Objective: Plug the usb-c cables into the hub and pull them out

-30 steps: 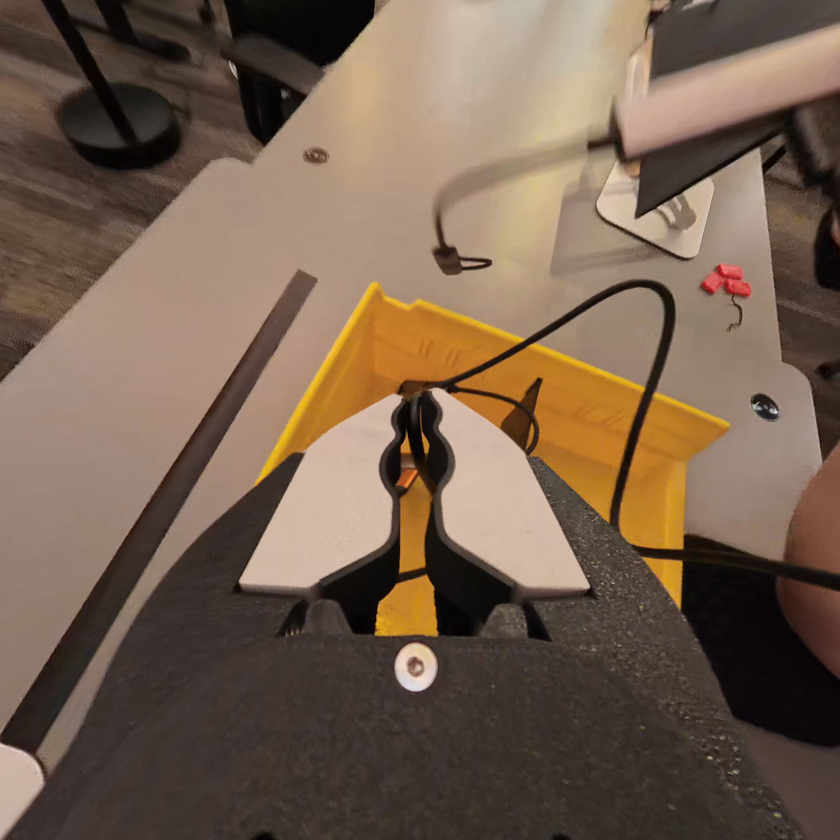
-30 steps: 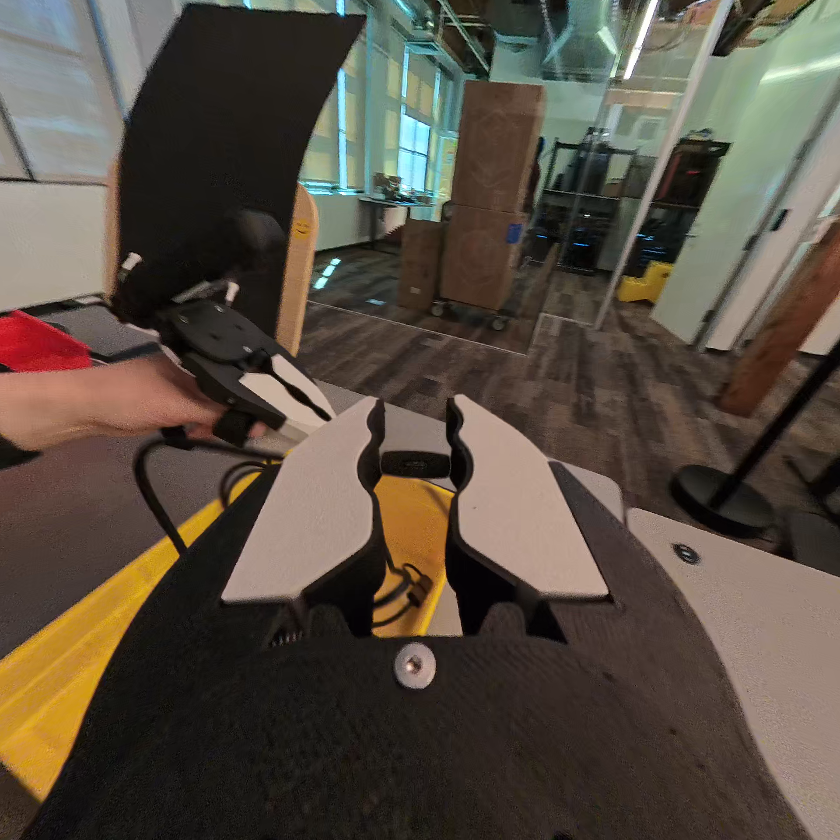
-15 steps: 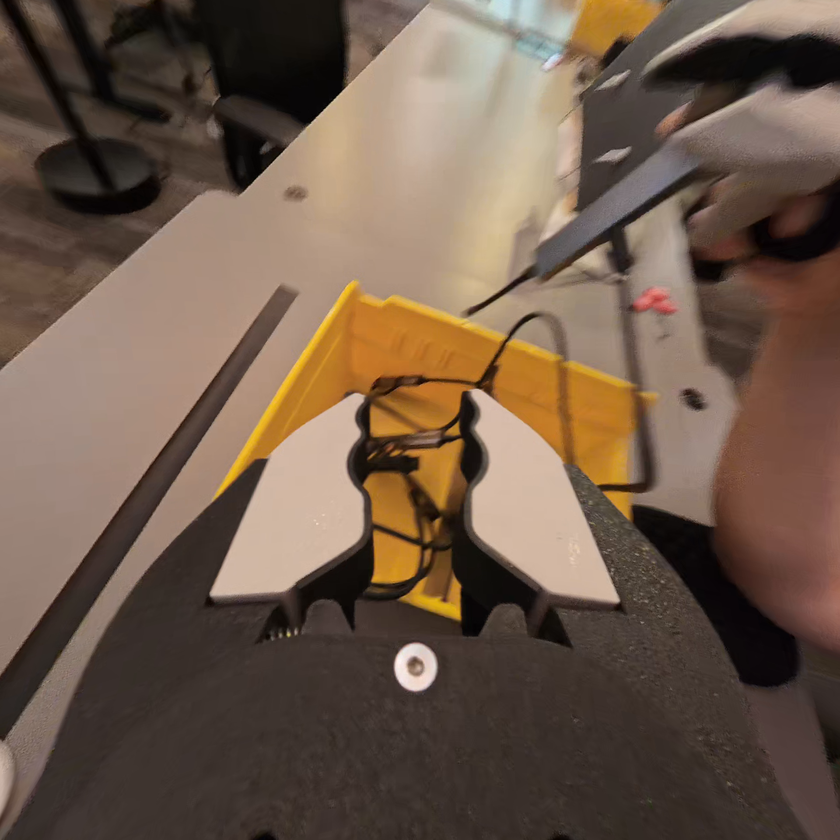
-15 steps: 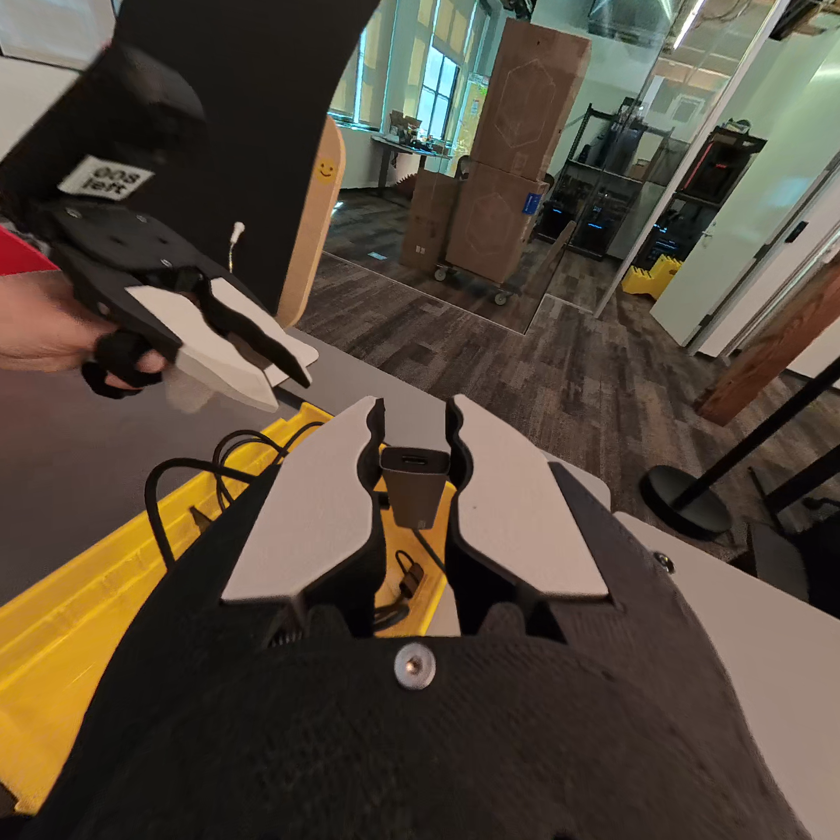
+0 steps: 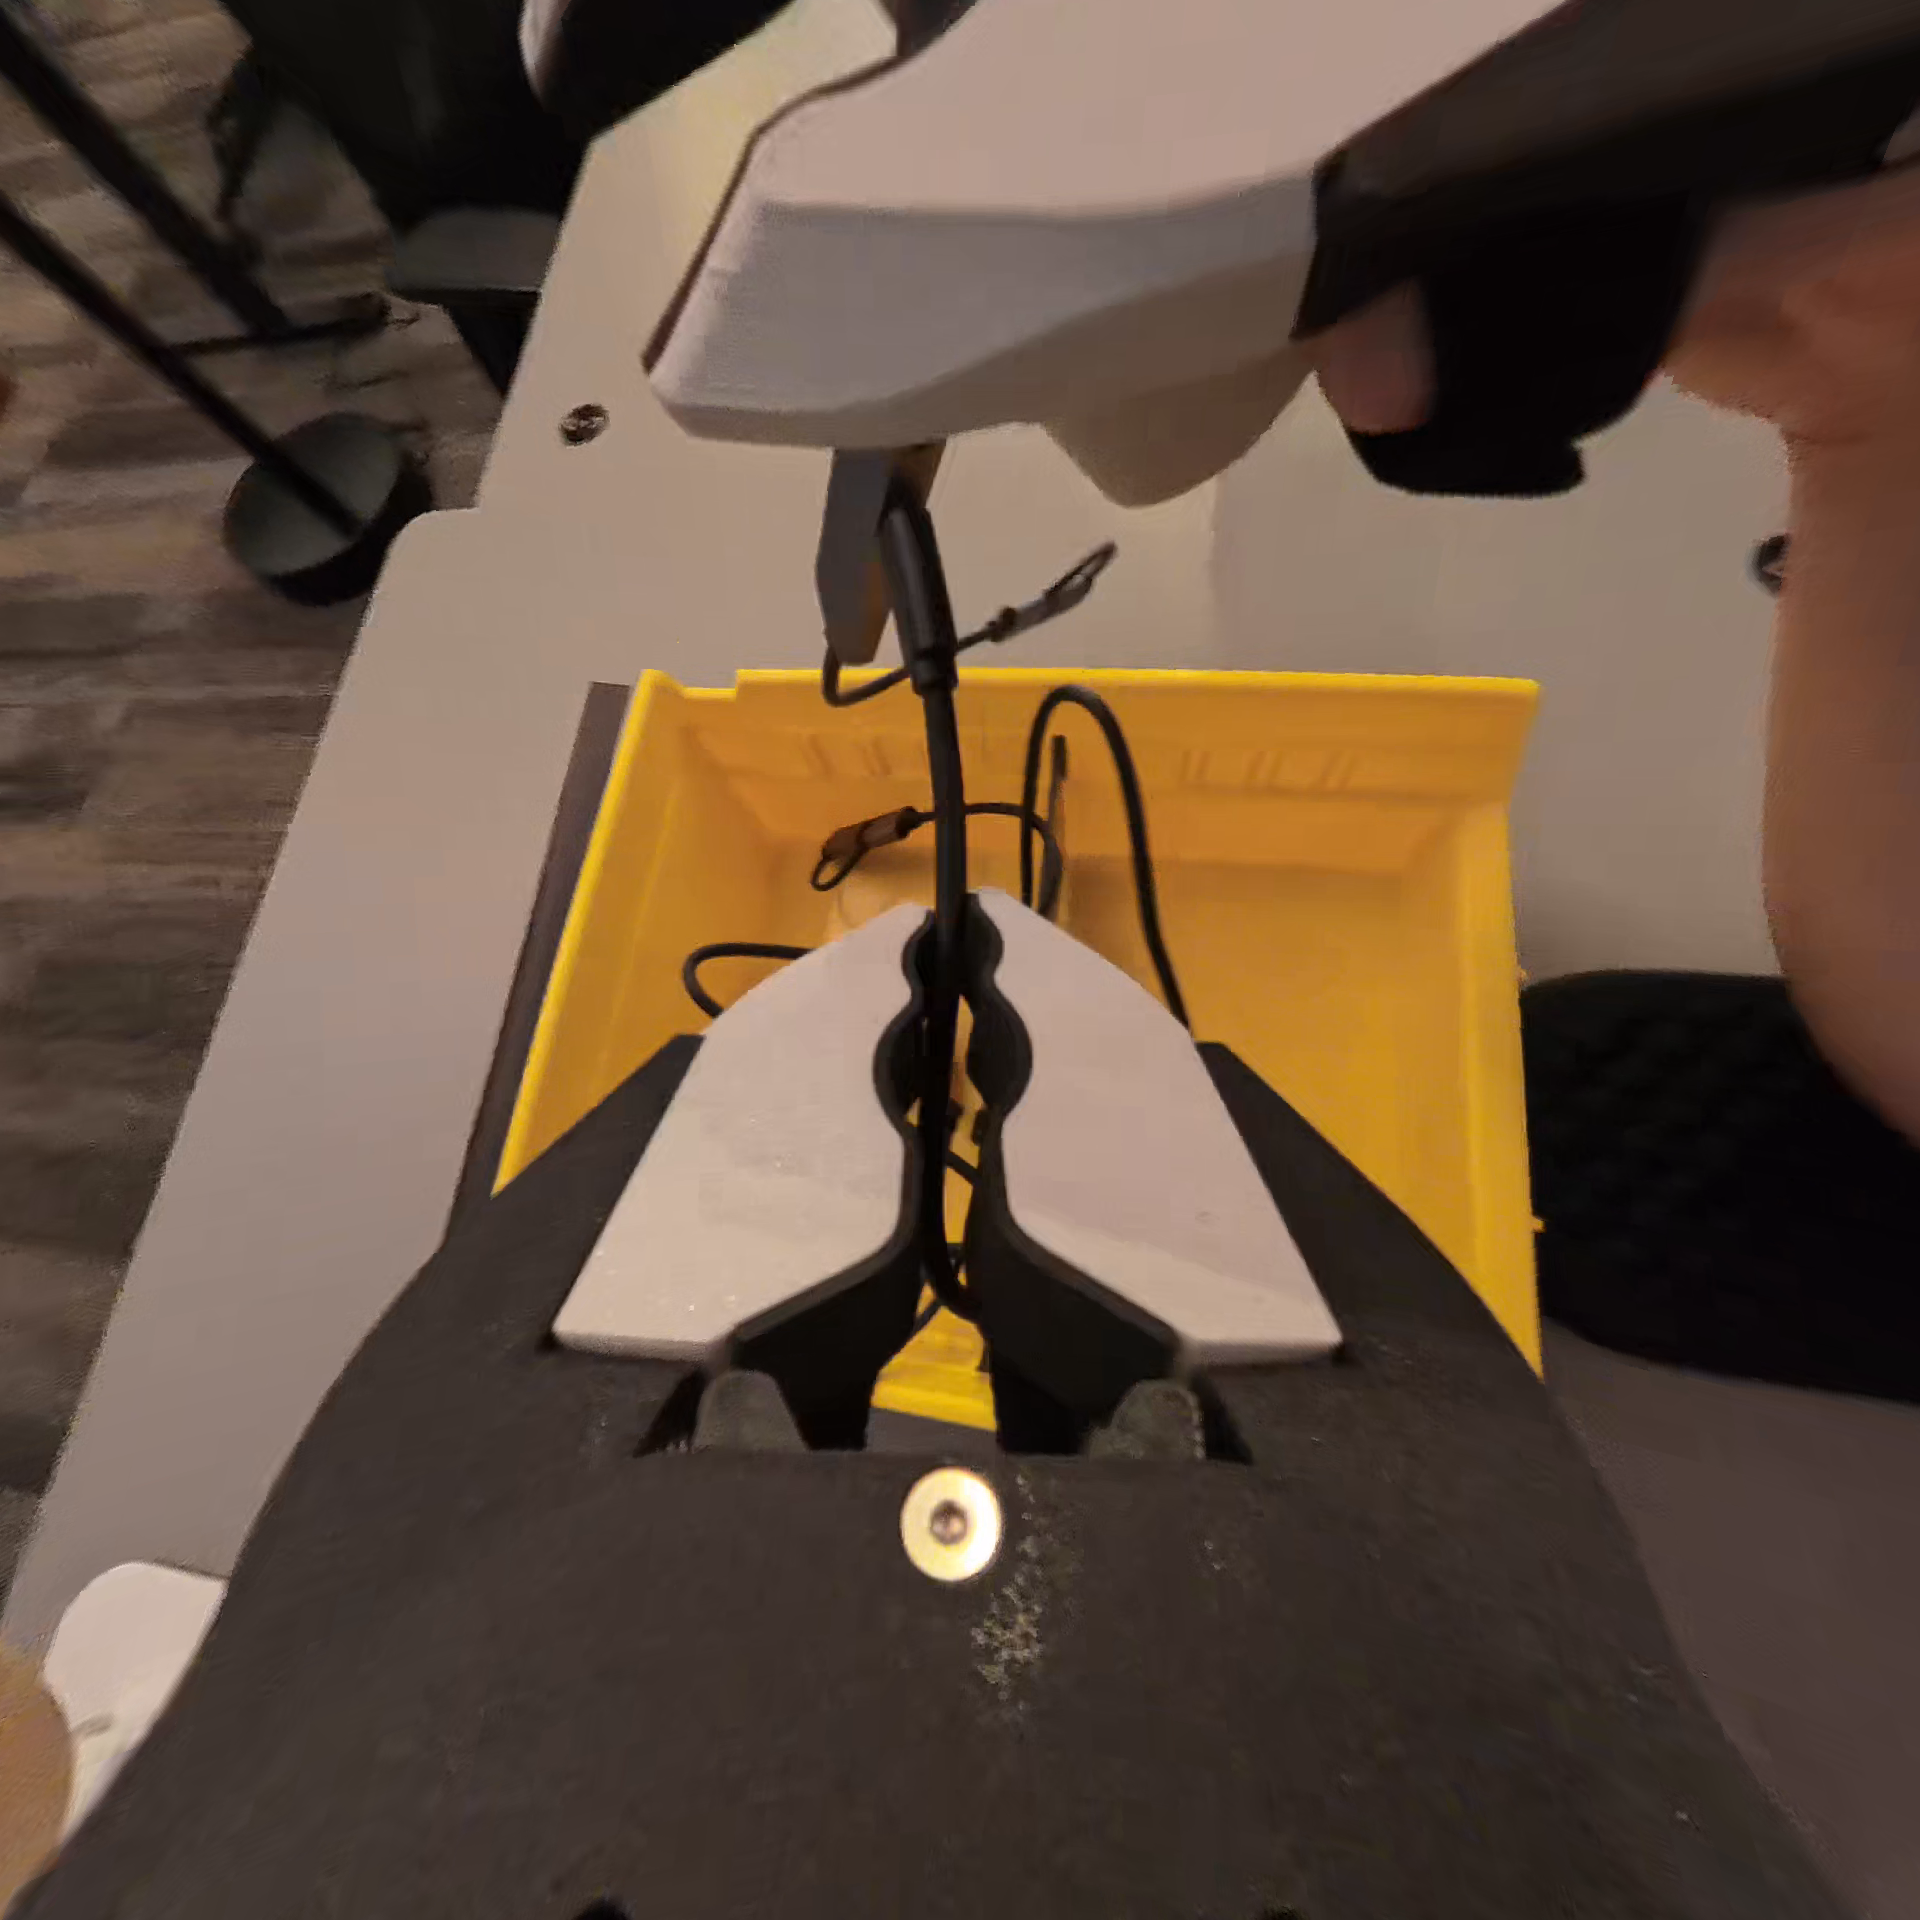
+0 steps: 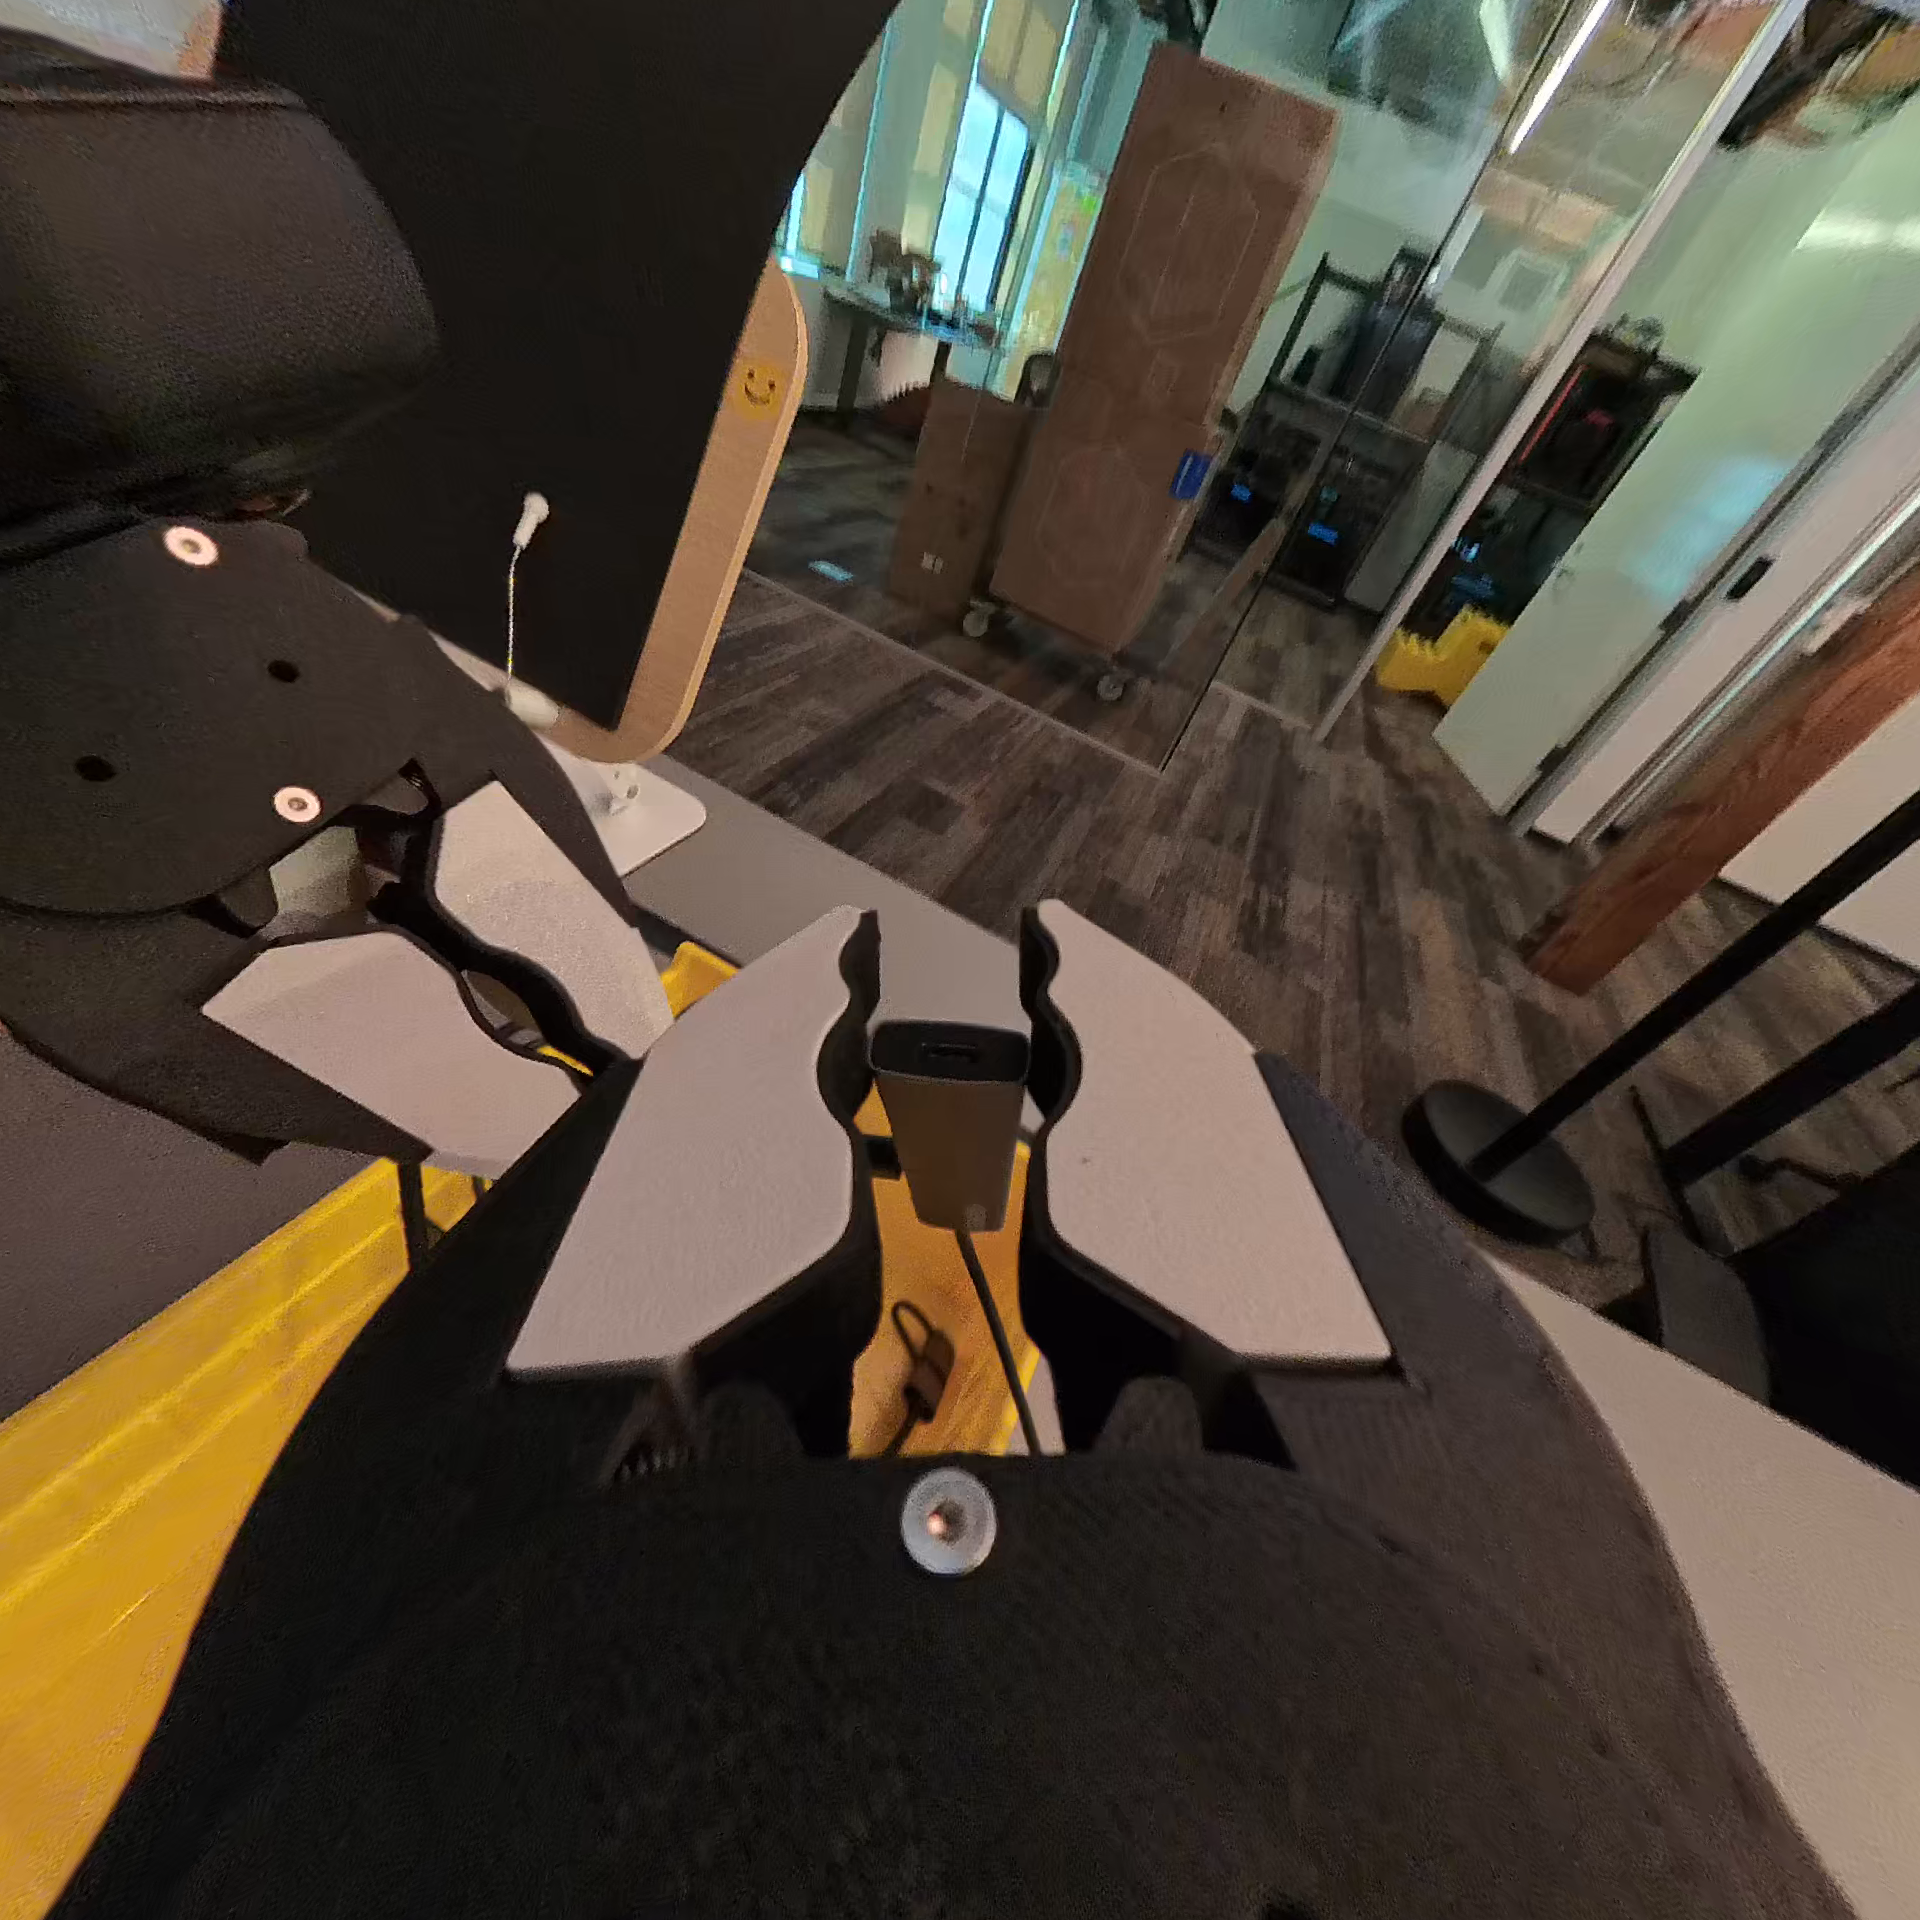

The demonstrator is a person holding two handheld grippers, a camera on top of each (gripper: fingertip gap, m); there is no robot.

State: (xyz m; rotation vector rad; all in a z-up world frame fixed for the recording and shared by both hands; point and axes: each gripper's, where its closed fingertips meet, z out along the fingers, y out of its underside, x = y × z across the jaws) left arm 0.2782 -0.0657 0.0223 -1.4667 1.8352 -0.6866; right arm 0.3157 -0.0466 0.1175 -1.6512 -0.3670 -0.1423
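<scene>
Hub point(image 6: 951, 1127): a small grey metal body held upright between the fingers of the right claw point(image 6: 948, 1023), one port facing up and away, its own thin lead hanging from the lower end. In the left wrist view the hub point(image 5: 854, 566) hangs just below the right claw point(image 5: 883, 416), above the far wall of the yellow bin point(image 5: 1475, 935). The right claw pinches the hub by its sides.

USB-C cable point(image 5: 940, 831): black, rising from the left claw point(image 5: 948, 920), whose fingers are pressed together on the cord; its thick plug end lies against the hub's side, and whether it is seated cannot be told. More thin cables lie coiled in the bin, which rests on the grey worktop point(image 5: 436, 831).

Step in hand, as judged: mating or parting the plug and hub. To do it well, the pull or push should run along the plug's axis, the hub held steady, and the grip kept close to the plug, since cord held far back will flex.
</scene>
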